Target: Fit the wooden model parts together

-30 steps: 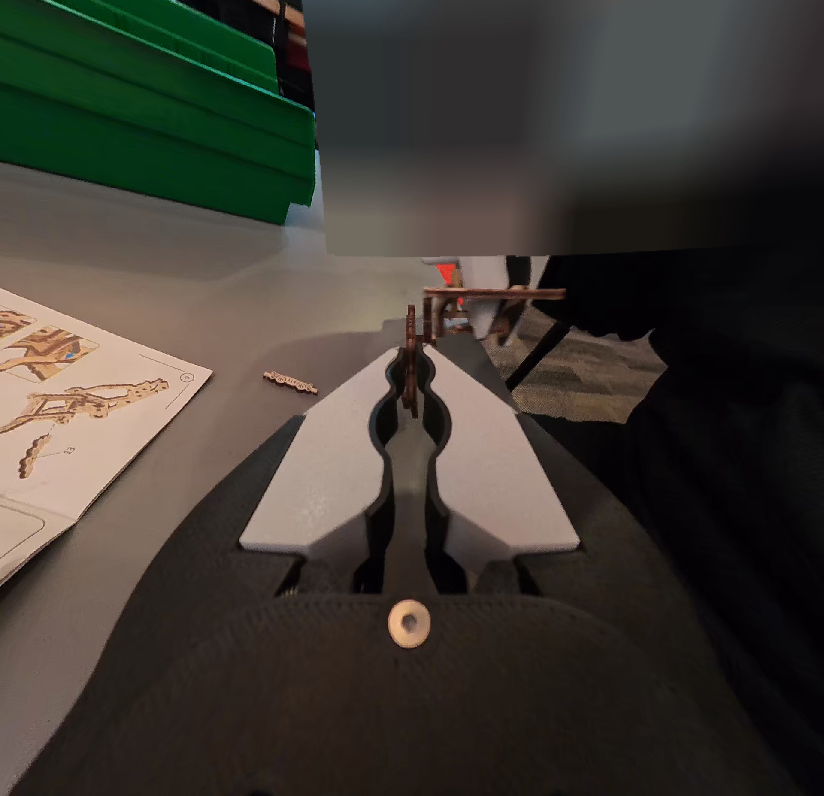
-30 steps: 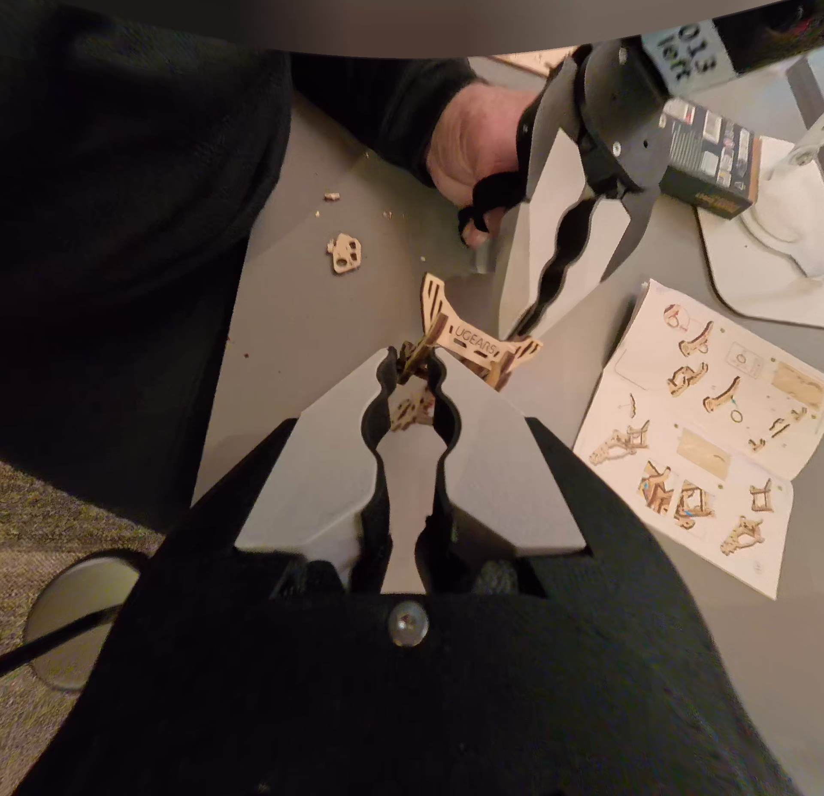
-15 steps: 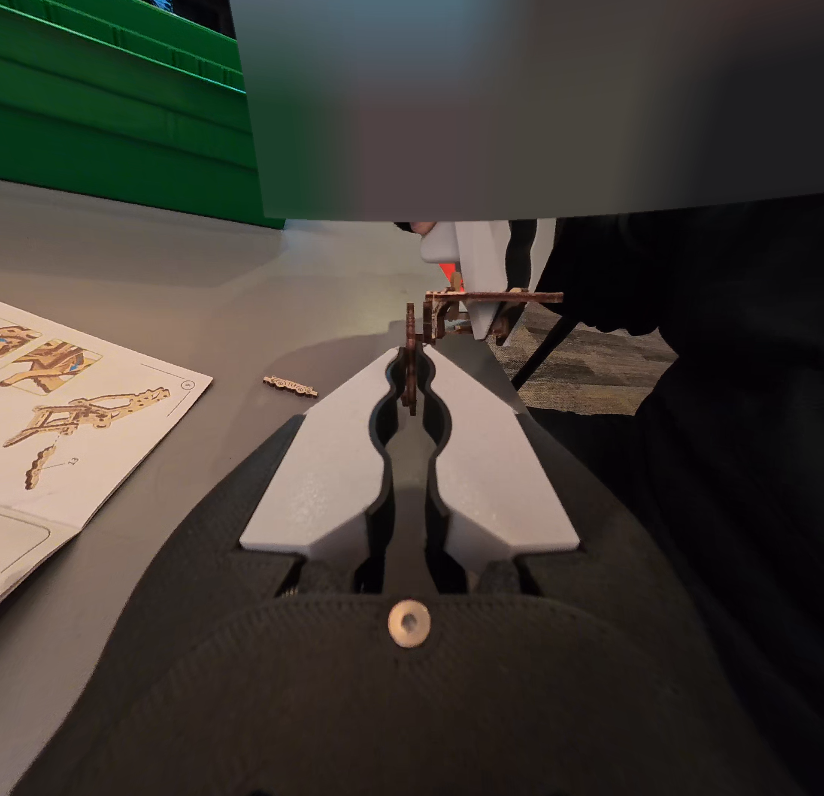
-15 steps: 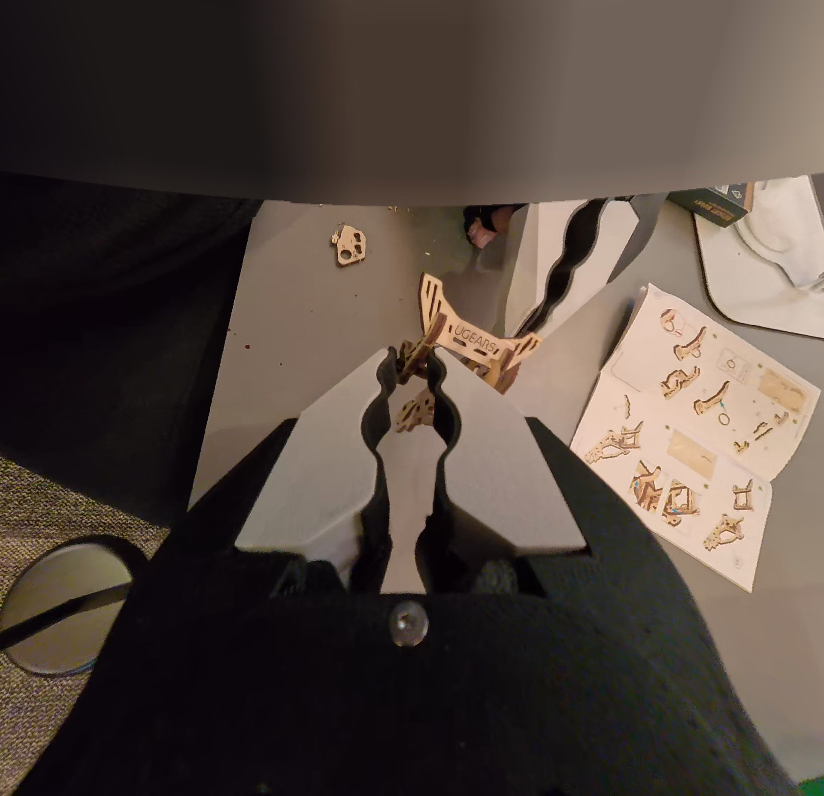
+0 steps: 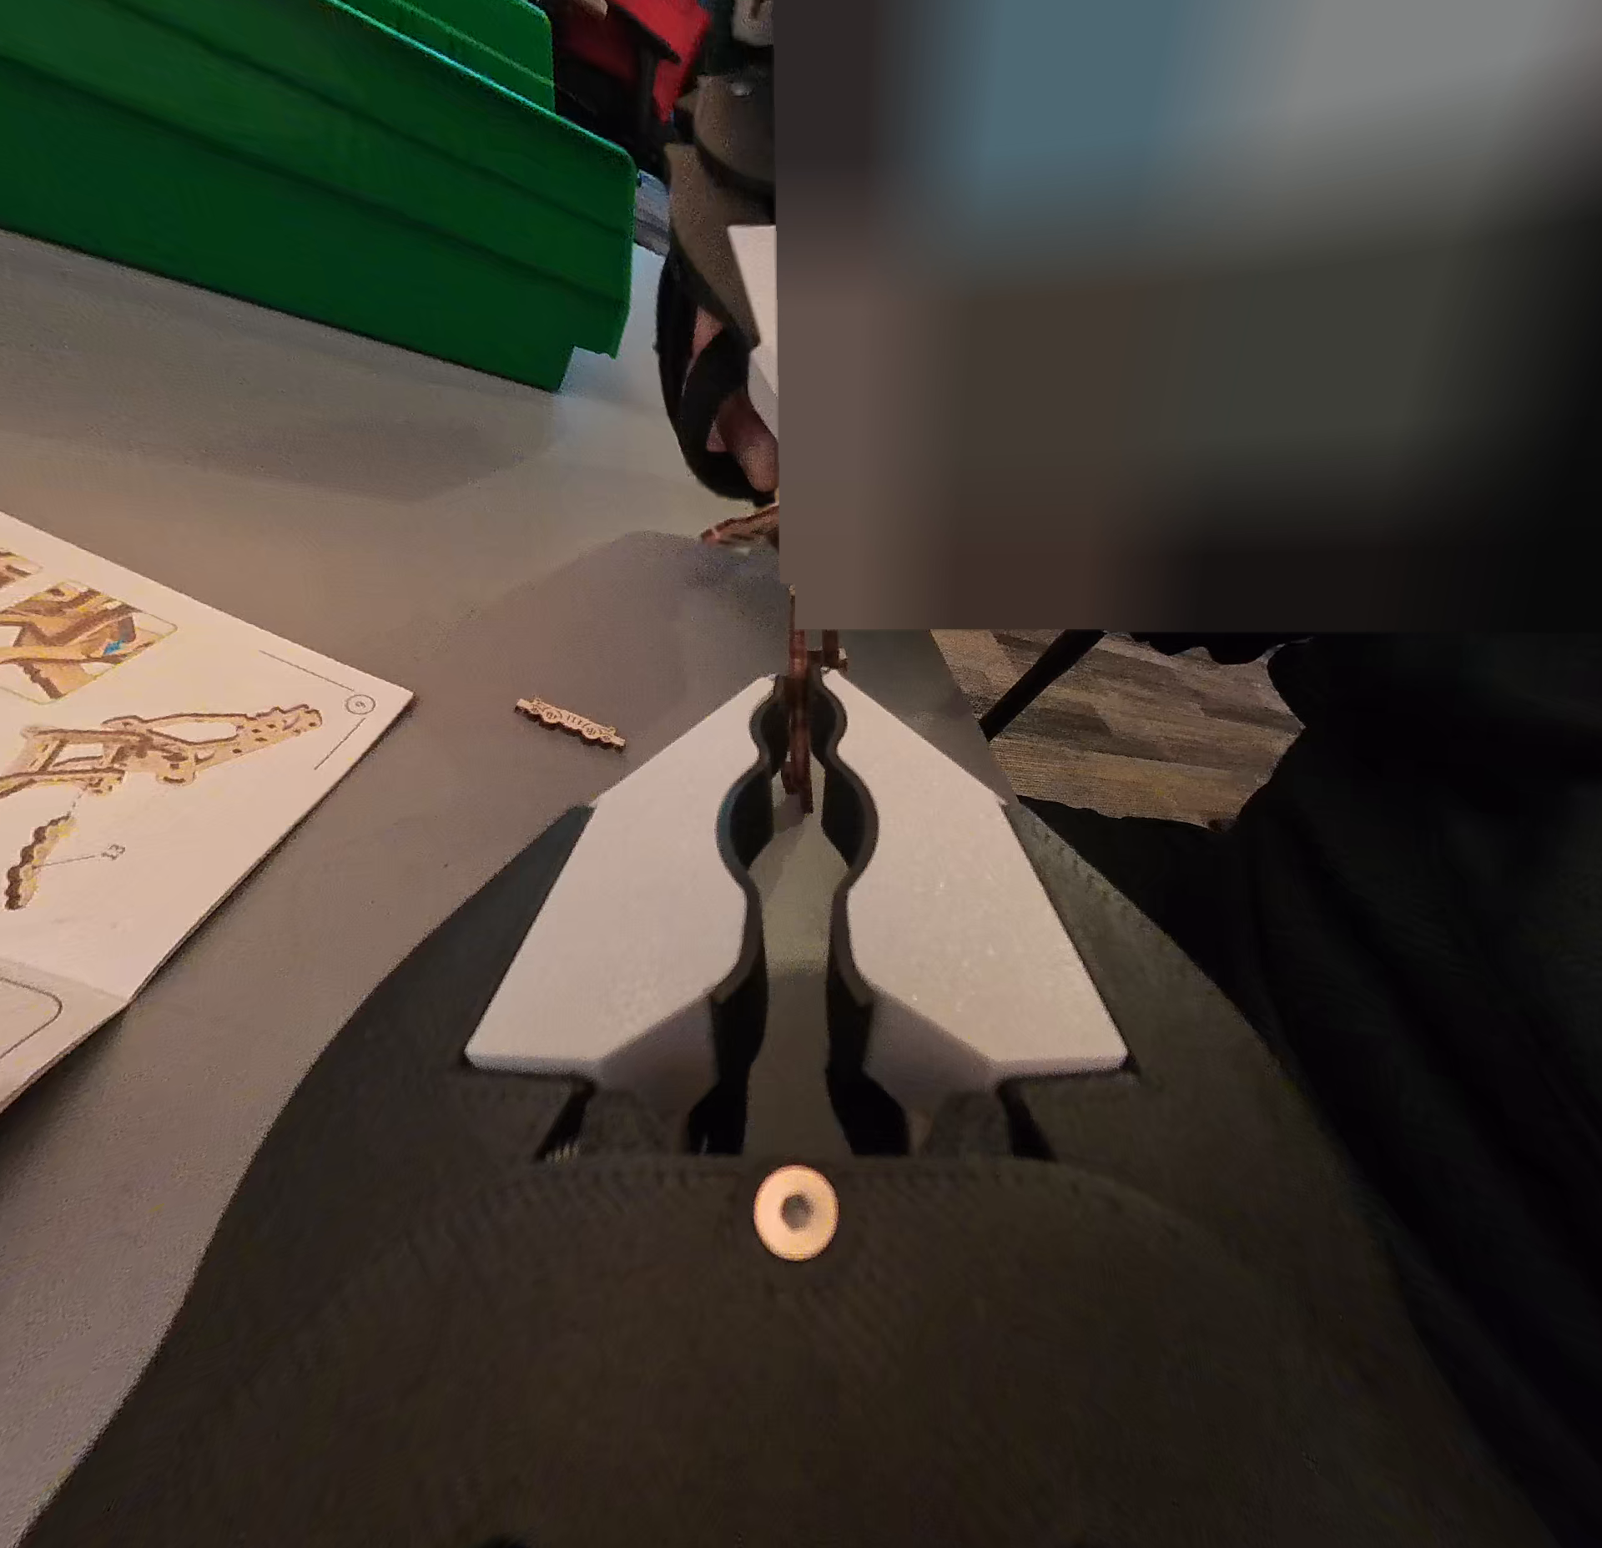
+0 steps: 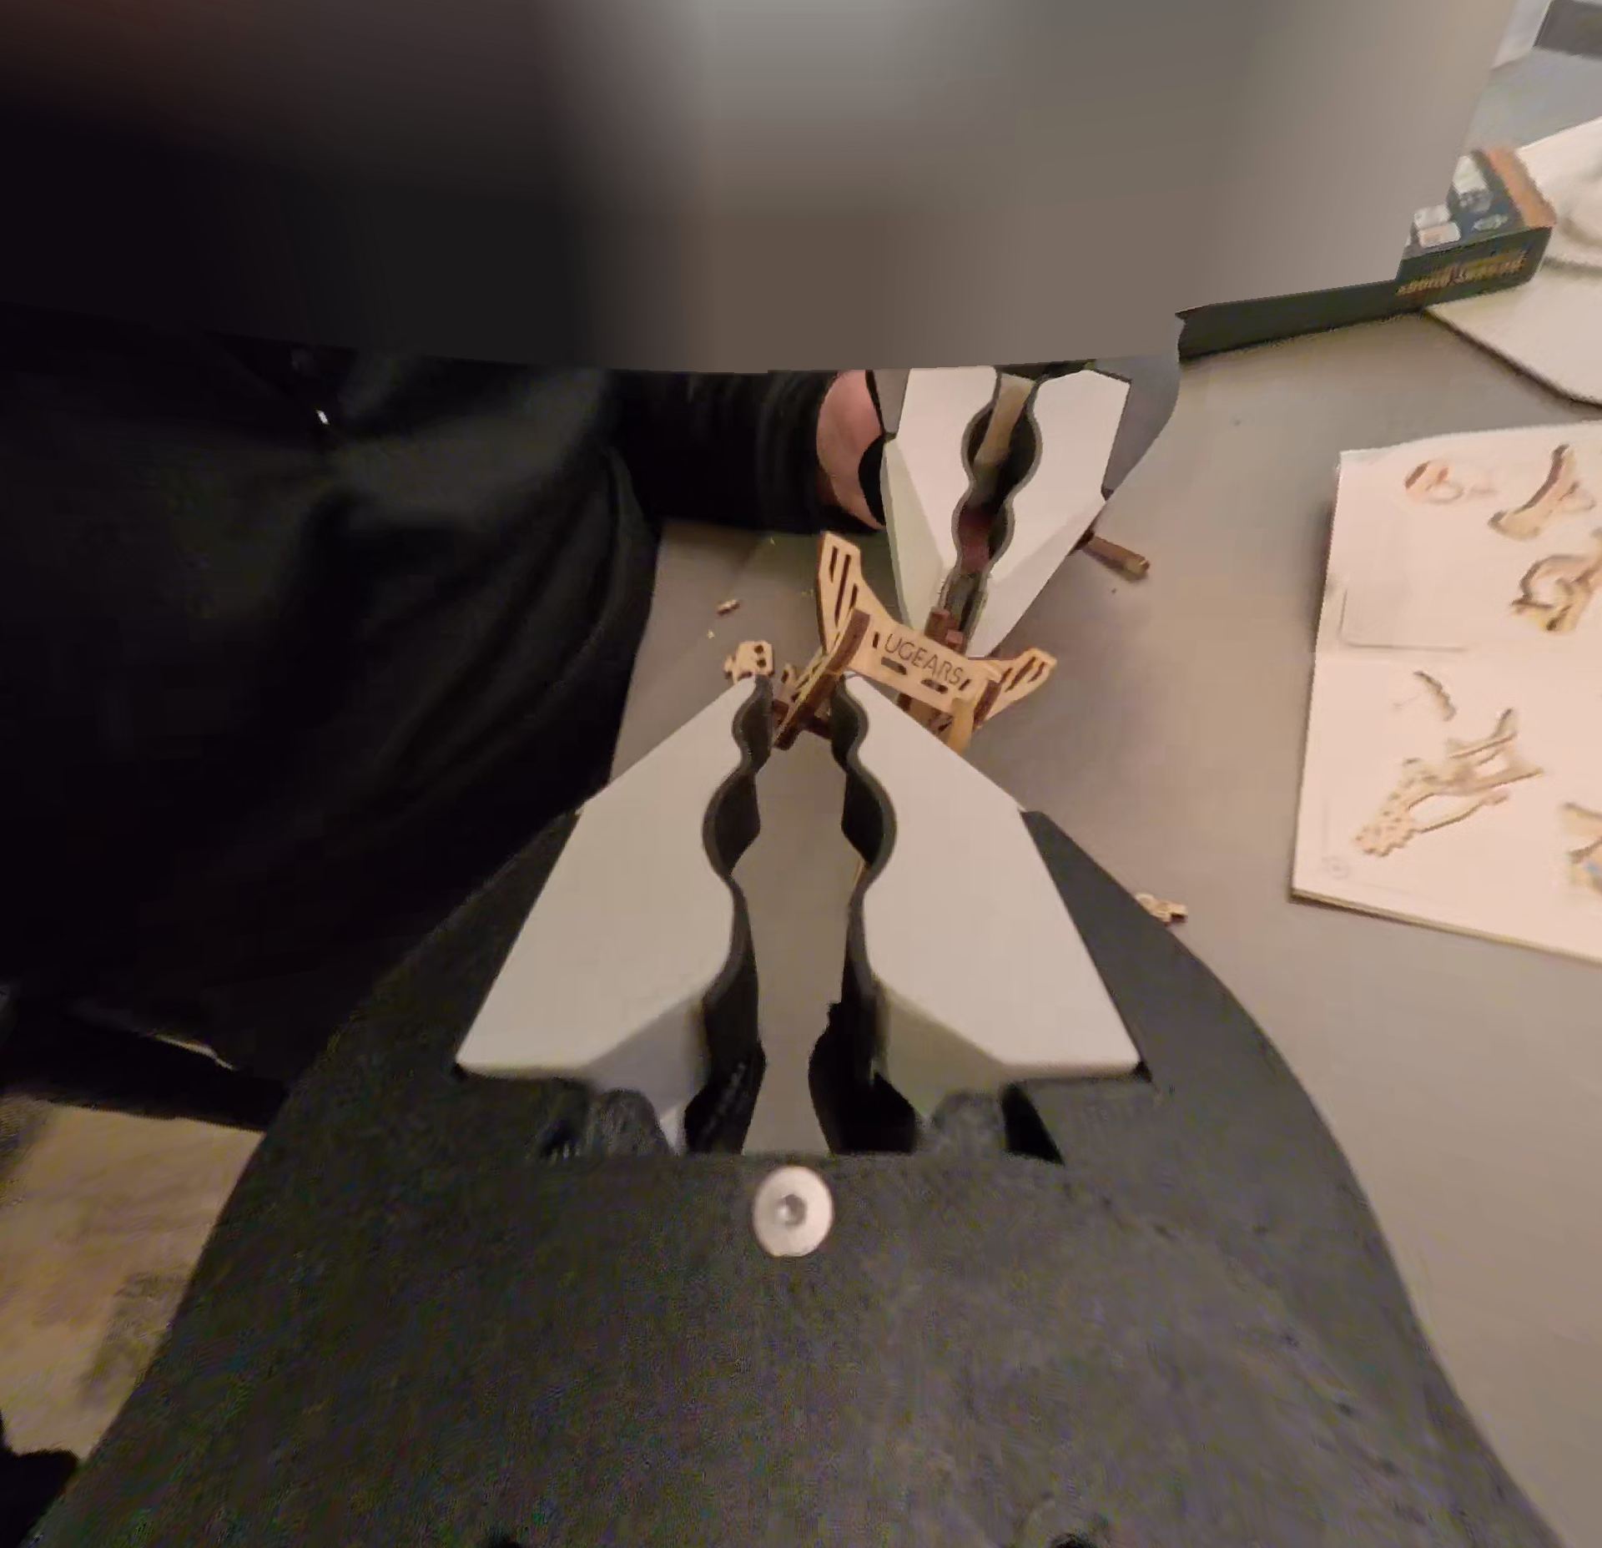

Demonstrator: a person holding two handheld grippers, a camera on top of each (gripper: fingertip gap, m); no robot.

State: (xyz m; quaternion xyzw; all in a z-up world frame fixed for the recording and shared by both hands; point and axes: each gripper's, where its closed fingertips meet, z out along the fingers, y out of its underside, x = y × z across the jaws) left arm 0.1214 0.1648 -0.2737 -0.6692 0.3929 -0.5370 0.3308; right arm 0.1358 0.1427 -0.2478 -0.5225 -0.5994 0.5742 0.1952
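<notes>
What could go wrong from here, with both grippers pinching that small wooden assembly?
1. The left gripper and right gripper each clamp a thin end of the wooden model; twisting or pulling apart could snap a tab.
2. It is held above the table, so a slip would likely drop it among the loose wooden bits.

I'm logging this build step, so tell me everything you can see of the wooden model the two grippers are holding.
The wooden model is a small, part-built assembly of thin, pale laser-cut plywood with darker burnt edges. A flat cross plate bearing engraved writing links slotted, curved side pieces. It sits tilted above the grey table. The right gripper pinches its near end; the left gripper grips a darker upright part from the far side.
</notes>
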